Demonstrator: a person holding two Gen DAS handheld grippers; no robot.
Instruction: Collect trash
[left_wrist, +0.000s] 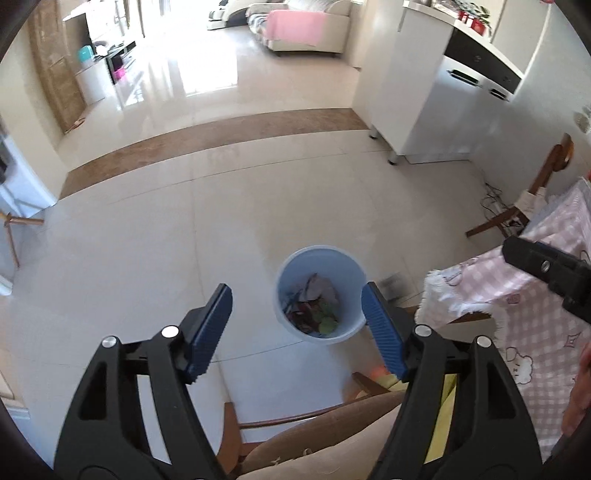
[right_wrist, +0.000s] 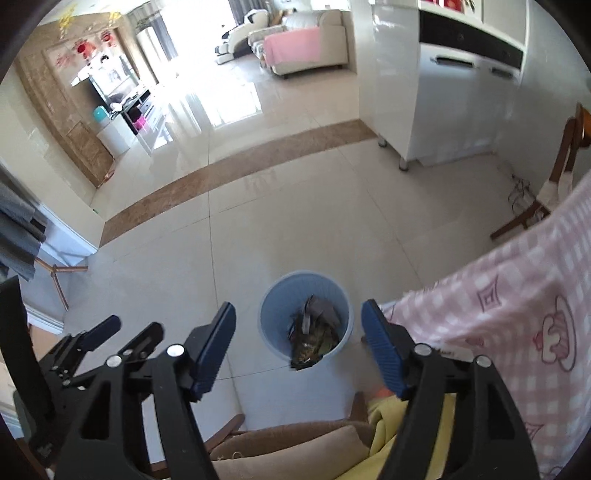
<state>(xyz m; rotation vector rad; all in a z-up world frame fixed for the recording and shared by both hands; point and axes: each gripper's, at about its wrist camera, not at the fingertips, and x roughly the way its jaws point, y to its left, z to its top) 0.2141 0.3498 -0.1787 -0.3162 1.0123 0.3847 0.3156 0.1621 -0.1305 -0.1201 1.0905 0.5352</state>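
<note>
A light blue trash bin stands on the tiled floor beside the table; it also shows in the right wrist view. Several pieces of trash lie inside it, with a dark wrapper at its near rim. My left gripper is open and empty, held high above the bin. My right gripper is open and empty, also above the bin. The right gripper's body shows at the right edge of the left wrist view. The left gripper's fingers show at the lower left of the right wrist view.
A table with a pink checked cloth stands right of the bin. A wooden chair with a tan cushion and a yellow cloth is below me. Another wooden chair and a white cabinet stand further back.
</note>
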